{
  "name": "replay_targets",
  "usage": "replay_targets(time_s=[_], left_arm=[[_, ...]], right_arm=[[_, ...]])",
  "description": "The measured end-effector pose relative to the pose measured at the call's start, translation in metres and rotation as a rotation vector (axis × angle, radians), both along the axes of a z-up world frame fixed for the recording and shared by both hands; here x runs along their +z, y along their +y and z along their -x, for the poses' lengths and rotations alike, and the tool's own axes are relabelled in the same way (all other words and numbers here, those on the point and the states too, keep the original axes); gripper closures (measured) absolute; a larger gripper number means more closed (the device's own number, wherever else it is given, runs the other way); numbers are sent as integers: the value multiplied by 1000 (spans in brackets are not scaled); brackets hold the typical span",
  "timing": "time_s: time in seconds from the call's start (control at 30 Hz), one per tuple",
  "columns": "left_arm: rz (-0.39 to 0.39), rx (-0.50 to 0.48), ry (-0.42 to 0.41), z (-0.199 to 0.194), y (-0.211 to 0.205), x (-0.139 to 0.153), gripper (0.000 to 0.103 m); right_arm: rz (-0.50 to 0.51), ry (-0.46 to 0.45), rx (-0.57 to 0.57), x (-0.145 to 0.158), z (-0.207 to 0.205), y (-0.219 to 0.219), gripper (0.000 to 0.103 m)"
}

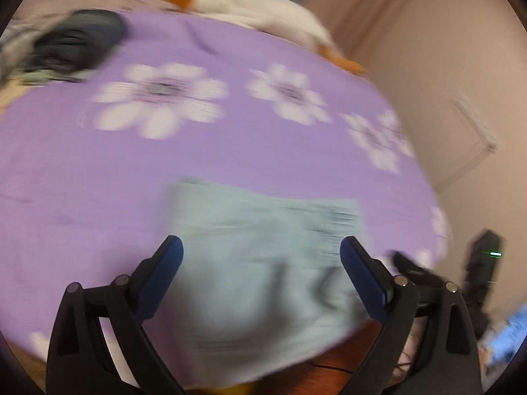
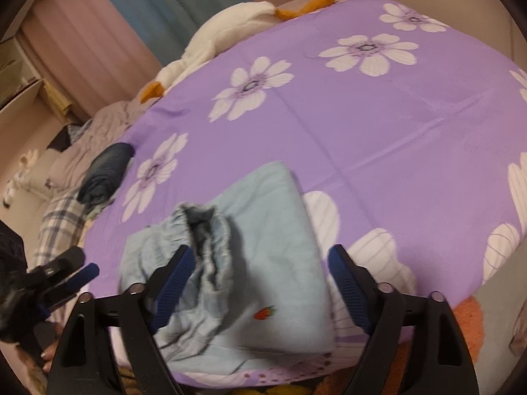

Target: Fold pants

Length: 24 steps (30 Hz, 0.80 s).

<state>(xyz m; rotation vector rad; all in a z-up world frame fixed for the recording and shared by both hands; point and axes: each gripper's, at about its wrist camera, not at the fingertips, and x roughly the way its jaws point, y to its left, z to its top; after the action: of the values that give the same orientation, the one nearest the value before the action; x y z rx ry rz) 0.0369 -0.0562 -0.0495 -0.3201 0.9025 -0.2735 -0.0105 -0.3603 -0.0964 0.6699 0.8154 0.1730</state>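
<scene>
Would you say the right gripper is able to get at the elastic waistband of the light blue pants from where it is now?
Probably yes: the right gripper is open, the waistband lies bunched just by its left finger, and nothing covers it.

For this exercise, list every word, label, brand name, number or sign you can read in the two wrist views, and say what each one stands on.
No readable text in either view.
The light blue pants carry a small strawberry picture, with no letters.
The purple sheet shows only white flowers.
The green light on the dark device is a glow, not a readable sign.
The left wrist view is too blurred for fine print.
</scene>
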Motion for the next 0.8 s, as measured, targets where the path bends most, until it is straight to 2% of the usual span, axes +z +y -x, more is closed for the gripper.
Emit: replay_targets(time_s=[0.03,0.2,0.43,0.5,0.53,0.57,0.6,0.67,0.73,0.8], left_arm=[[-23,38,12,1,12,-4,7],[-11,167,97,3,56,-26,7],[5,208,113,14,76,-33,7],[17,204,113,12,77,-35,7],[31,202,111,8,77,-37,8],[39,200,111,8,77,-38,8],[52,195,113,7,78,-39,8],[70,175,107,5,76,-37,12],[85,145,88,-1,70,-32,16],[100,127,61,-6,66,-26,20]], right_arm=[[-3,-7,14,2,-1,5,8],[-20,-5,123,7,-14,41,7],[134,44,189,-3,-38,97,7],[185,59,174,-8,-43,102,20],[202,63,173,-12,-46,105,35],[198,62,183,-14,-48,106,45],[198,59,182,-13,-49,105,49],[170,26,166,-4,-45,96,64],[69,-33,137,11,-36,76,67],[45,-69,104,23,-29,61,68]])
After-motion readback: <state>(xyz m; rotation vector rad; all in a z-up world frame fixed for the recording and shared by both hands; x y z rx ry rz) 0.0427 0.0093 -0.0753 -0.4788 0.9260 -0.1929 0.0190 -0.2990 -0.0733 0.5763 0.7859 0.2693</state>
